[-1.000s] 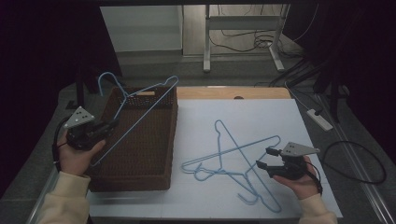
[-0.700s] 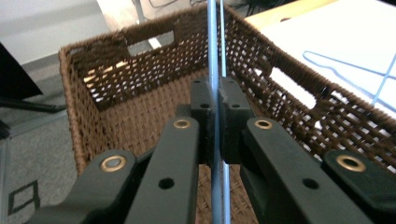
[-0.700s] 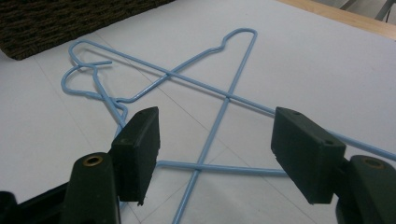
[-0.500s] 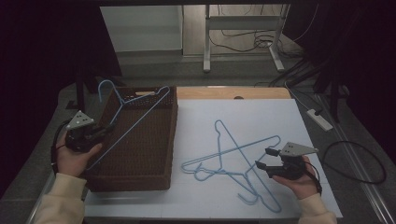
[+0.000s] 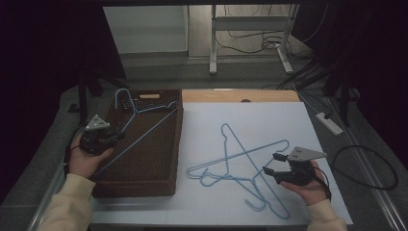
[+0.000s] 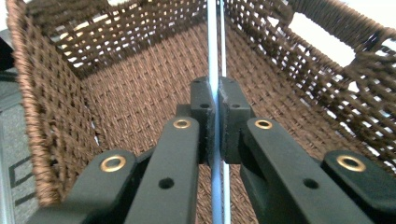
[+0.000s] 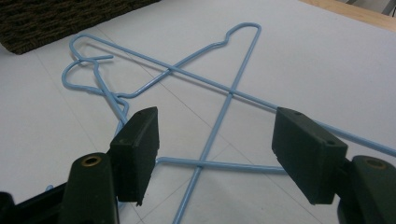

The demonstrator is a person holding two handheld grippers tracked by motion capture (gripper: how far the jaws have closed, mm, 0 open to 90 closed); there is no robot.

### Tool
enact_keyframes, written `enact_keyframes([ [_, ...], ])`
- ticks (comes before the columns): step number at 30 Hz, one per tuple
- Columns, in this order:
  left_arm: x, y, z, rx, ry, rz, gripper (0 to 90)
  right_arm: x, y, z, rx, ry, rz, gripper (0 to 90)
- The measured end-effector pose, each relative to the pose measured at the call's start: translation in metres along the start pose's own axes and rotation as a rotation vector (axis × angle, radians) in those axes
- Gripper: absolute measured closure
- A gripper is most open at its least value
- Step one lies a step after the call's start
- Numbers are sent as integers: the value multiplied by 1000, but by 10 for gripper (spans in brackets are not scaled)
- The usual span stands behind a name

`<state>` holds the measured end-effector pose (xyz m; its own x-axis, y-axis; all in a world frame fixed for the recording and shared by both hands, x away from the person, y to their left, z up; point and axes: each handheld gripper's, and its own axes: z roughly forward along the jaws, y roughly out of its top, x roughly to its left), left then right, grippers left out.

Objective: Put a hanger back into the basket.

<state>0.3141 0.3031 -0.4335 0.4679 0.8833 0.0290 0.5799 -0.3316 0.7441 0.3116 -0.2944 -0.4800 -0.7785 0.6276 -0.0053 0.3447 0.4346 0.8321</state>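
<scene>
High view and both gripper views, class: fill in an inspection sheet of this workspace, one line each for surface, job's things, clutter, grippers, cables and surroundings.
Surface: white sheet over a wooden table.
Job's things: brown woven basket; one blue wire hanger slanting across it; two more blue hangers lying crossed on the sheet.
Clutter: nothing seen.
Grippers: left gripper shut on the hanger's wire over the basket; right gripper open, jaws astride the crossed hangers, touching nothing.
Cables: black cable loop and a white power strip to the right of the table.
Surroundings: dark room, metal frame legs beyond the table.
</scene>
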Motion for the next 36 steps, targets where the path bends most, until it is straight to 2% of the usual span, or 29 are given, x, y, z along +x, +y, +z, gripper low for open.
enact_keyframes([
  [3,0,1,5,21,1,8,863,0,0,0,1,0,1,325],
  [8,0,2,18,83,13,14,860,0,-1,1,6,1,-1,324],
  [12,0,1,23,124,34,23,858,0,-1,1,7,2,-3,324],
  [16,0,1,27,145,37,24,855,0,-1,1,9,2,-3,323],
  [18,3,0,31,188,45,14,853,-1,-1,1,12,1,-2,321],
  [21,4,-2,34,212,54,7,853,-1,-1,1,14,1,0,320],
  [26,4,-2,35,223,66,18,844,-1,-1,0,9,-5,1,320],
  [28,4,-2,36,226,69,10,833,-1,-1,1,11,-5,1,320],
  [31,6,-3,38,247,79,9,806,-1,-1,1,10,-3,-2,320],
  [32,5,-3,38,245,108,17,781,-1,-1,1,10,-2,-2,320],
  [33,5,-2,38,238,143,21,721,-1,-1,1,11,-2,-2,320],
  [34,4,-2,37,224,154,18,635,-1,-1,1,12,-2,-1,320],
  [36,4,-1,32,188,154,12,575,-1,-1,1,11,-3,1,320],
])
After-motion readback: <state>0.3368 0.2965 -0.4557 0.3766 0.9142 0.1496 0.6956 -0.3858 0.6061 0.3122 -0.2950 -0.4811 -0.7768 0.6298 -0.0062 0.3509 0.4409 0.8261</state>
